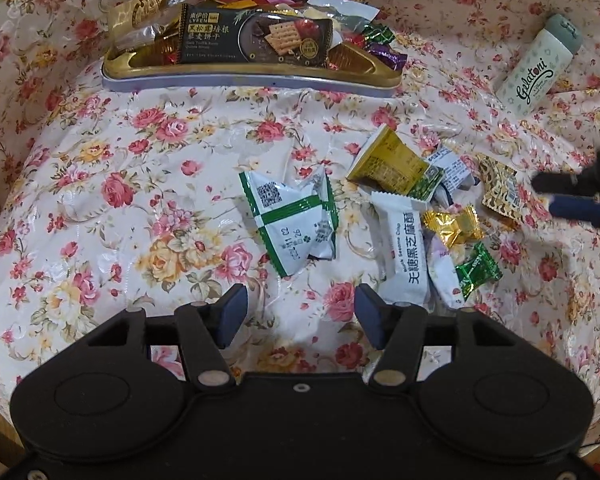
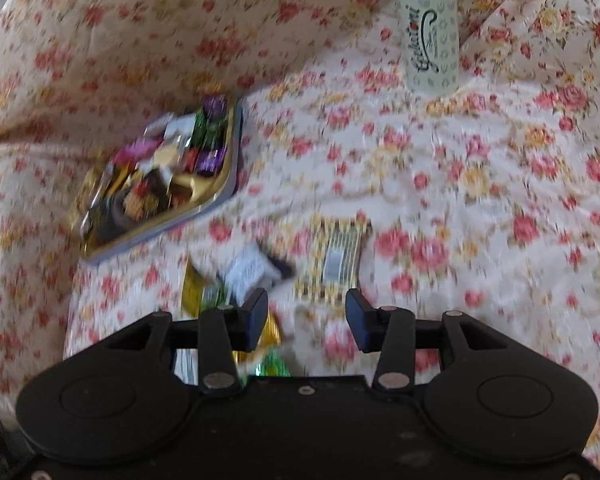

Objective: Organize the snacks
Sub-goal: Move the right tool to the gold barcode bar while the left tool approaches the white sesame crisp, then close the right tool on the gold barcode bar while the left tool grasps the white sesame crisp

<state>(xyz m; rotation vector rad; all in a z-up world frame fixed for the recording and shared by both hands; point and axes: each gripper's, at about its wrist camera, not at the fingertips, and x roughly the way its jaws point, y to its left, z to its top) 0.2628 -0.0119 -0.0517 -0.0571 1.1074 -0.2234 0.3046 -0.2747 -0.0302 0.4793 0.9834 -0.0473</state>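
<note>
Reading labels, we find "Gelatoni" on the pale bottle point(image 1: 540, 66), "Black Sesame Crisp" on a white packet point(image 1: 406, 256), and "Black Truffle" on the dark cracker pack point(image 1: 256, 40) lying in the gold tray point(image 1: 244, 76). Loose snacks sit near our left gripper point(image 1: 300, 316), its jaws apart and empty; our right gripper point(image 2: 307, 322) likewise stands apart, empty, above the blurred gold-patterned packet point(image 2: 336, 256).

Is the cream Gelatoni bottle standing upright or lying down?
Lying down: the Gelatoni bottle rests lengthwise on the floral cloth, grey cap pointing away.
</note>
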